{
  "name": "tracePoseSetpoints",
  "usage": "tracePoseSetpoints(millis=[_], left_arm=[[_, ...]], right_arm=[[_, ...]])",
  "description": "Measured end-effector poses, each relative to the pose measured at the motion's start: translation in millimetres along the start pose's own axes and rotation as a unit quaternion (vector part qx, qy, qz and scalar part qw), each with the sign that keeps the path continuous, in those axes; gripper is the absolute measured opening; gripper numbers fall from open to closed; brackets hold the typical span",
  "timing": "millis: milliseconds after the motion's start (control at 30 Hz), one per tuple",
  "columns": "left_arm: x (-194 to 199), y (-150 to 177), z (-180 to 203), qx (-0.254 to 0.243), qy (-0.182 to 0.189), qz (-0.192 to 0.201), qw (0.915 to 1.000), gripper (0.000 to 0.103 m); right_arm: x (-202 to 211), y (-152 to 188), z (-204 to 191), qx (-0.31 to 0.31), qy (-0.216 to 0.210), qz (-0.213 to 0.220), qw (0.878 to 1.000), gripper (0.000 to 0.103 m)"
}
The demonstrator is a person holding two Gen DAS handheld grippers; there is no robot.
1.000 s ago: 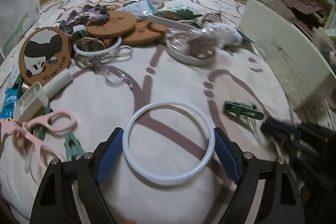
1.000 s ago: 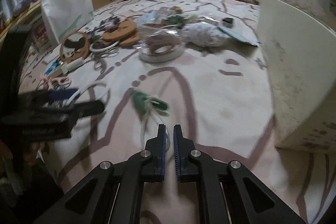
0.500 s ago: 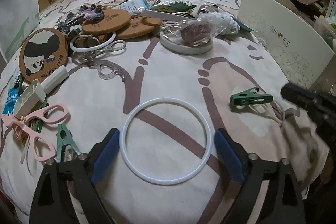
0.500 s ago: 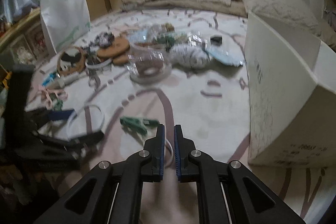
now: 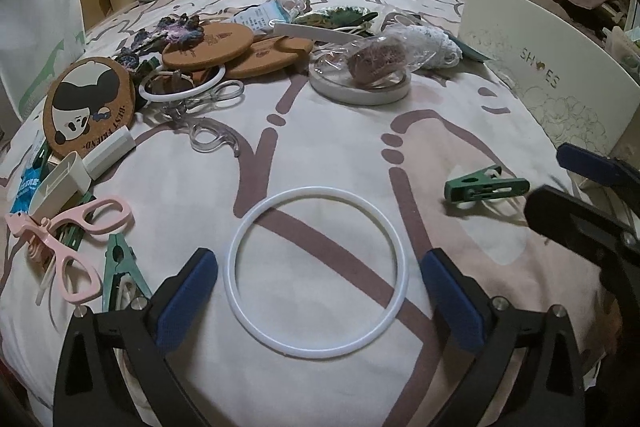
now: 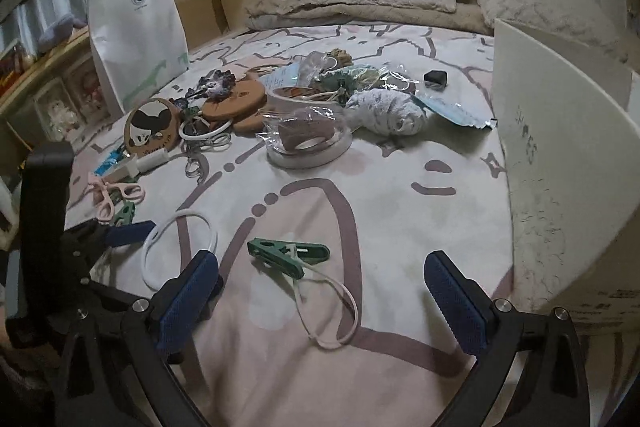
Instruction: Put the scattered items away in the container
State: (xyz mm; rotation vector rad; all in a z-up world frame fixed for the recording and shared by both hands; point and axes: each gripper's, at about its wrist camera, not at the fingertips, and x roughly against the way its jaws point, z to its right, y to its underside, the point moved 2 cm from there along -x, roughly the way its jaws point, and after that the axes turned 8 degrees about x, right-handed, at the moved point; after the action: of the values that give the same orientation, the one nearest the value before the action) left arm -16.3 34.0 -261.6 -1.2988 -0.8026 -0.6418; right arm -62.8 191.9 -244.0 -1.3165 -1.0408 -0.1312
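Observation:
A white plastic ring [image 5: 317, 273] lies flat on the bed cover. My left gripper [image 5: 318, 301] is open, its blue pads either side of the ring's near half, not touching it. A green clothes peg [image 6: 289, 254] with a white cord loop lies ahead of my right gripper [image 6: 320, 303], which is open and empty. The peg also shows in the left wrist view [image 5: 485, 184]. The white shoe box [image 6: 560, 155] stands at the right. The ring shows at the left in the right wrist view [image 6: 181, 251].
Scattered at the back: cork coasters [image 5: 208, 45], a panda coaster [image 5: 89, 105], a white dish with a wrapped item [image 5: 360, 83], clear scissors [image 5: 212, 137], pink scissors [image 5: 72, 247], another green peg [image 5: 120, 267]. A white paper bag [image 6: 136, 31] stands far left.
My right gripper has opened from shut and pulled back, so the green peg now lies ahead between its fingers. My left gripper stayed open around the ring.

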Motion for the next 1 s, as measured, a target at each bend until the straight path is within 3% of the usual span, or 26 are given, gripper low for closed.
tracePoseSetpoints(millis=[100,233,267,400,700,1000], left_arm=[[2.0,1.5,-1.2,-0.001,-0.002,-0.001,1.0000,0.103],[4.2,3.4,-4.1,0.001,-0.005,-0.002,1.0000,0.103],[3.9,3.3,-3.6,0.001,-0.006,-0.003,1.0000,0.103],[3.4,2.5,-3.4,0.000,-0.007,-0.006,1.0000,0.103],[4.0,3.4,-4.5,-0.002,-0.003,-0.011,0.9999,0.103],[2.6,2.3,-6.0,-0.008,0.000,-0.008,0.9999,0.103]], right_arm=[[0.8,-1.0,5.1,-0.019,-0.003,0.002,1.000,0.102],[3.4,-3.0,15.0,-0.035,0.031,0.000,0.999,0.080],[2.8,-3.1,17.1,-0.040,0.036,-0.002,0.999,0.079],[-6.7,-1.2,11.8,-0.014,0.054,-0.023,0.998,0.079],[-14.4,12.9,-8.4,0.027,0.039,-0.058,0.997,0.079],[-1.3,5.3,2.9,-0.008,0.018,-0.033,0.999,0.079]])
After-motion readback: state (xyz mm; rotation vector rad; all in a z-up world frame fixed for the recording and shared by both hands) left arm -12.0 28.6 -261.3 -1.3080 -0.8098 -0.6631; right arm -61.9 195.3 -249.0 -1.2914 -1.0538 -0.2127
